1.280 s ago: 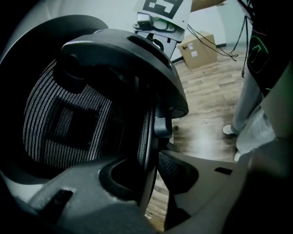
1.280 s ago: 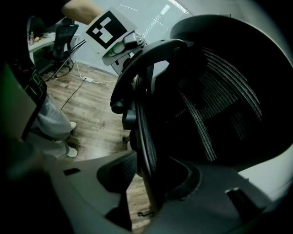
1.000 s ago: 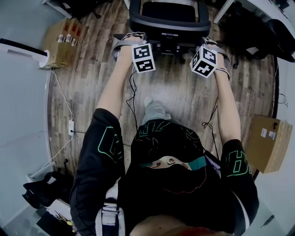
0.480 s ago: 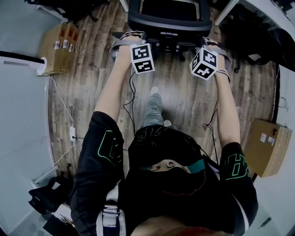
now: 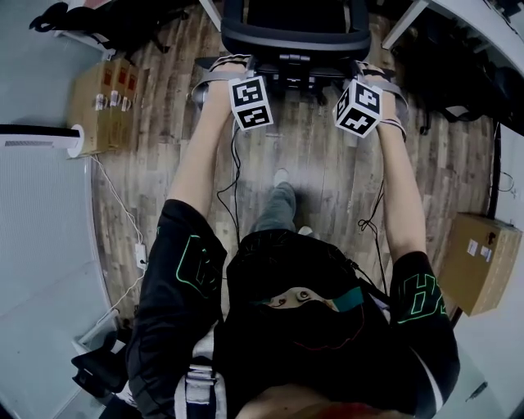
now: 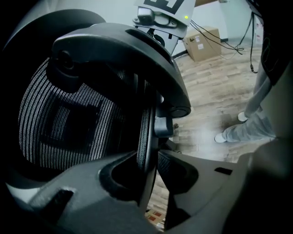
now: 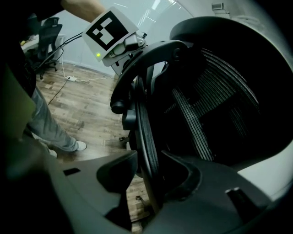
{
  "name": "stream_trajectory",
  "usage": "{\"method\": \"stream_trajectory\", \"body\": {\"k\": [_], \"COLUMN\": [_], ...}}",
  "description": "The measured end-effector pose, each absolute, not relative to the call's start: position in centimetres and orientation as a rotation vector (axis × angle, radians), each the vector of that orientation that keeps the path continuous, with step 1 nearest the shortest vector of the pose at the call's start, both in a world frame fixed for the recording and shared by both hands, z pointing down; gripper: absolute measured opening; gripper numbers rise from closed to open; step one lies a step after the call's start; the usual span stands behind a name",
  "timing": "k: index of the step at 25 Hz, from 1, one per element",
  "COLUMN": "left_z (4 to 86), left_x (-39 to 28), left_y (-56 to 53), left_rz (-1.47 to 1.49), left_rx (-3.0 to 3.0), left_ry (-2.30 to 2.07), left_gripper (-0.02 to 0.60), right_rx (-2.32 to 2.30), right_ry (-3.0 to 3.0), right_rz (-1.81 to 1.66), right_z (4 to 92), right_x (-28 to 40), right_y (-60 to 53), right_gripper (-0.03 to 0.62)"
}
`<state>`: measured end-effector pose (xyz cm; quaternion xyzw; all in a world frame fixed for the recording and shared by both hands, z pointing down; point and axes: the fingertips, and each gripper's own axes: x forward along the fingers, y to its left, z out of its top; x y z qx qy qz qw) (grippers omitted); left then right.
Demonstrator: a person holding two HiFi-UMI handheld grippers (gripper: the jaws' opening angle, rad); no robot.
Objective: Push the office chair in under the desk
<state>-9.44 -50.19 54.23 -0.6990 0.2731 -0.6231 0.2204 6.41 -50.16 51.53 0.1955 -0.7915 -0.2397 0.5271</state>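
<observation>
The black mesh office chair point(image 5: 296, 34) stands at the top of the head view, between the white desk legs point(image 5: 403, 23). My left gripper point(image 5: 229, 64) is shut on the left edge of the chair's backrest point(image 6: 145, 132); the mesh rim sits between its jaws point(image 6: 149, 170). On the other side, my right gripper point(image 5: 372, 72) is shut on the backrest's right edge point(image 7: 147, 123), with the rim running between its jaws point(image 7: 153, 176). Both arms are stretched out forward. The desk top is mostly out of frame.
Wooden floor all round. A cardboard box point(image 5: 100, 96) and a white panel point(image 5: 37, 139) lie at the left, and another box point(image 5: 479, 260) at the right. A power strip point(image 5: 141, 255) and cables trail at the left. Another black chair point(image 5: 491, 78) stands under the right desk.
Both grippers and the chair have moved forward, toward the top of the head view. The person has stepped forward and the boxes have slid down the picture.
</observation>
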Motion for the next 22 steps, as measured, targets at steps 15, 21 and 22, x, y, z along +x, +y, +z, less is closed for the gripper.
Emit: {"method": "stream_trajectory", "body": {"k": [15,21,22], "left_z": [54.1,54.4,54.3], "left_x": [-13.6,-14.7,-14.8], "left_y": [-60.7,-64.0,-64.5], "left_rz": [-1.703,-1.707,-1.708], "left_rx": [-1.897,-1.882,-1.88], "left_ry": [0.697,0.695,0.694], "left_gripper": [0.129,0.129,0.129], "right_rx": [0.529,0.53,0.531], "right_ry": [-1.878,-1.876,-1.877], "right_rz": [-0.511,-0.491,-0.489], "right_z": [51.4,51.5,51.5], "right_x": [2.0,0.9,0.7], "right_y": [-59.7,-62.8,-63.3], "right_gripper": [0.163,0.163,0.163]}}
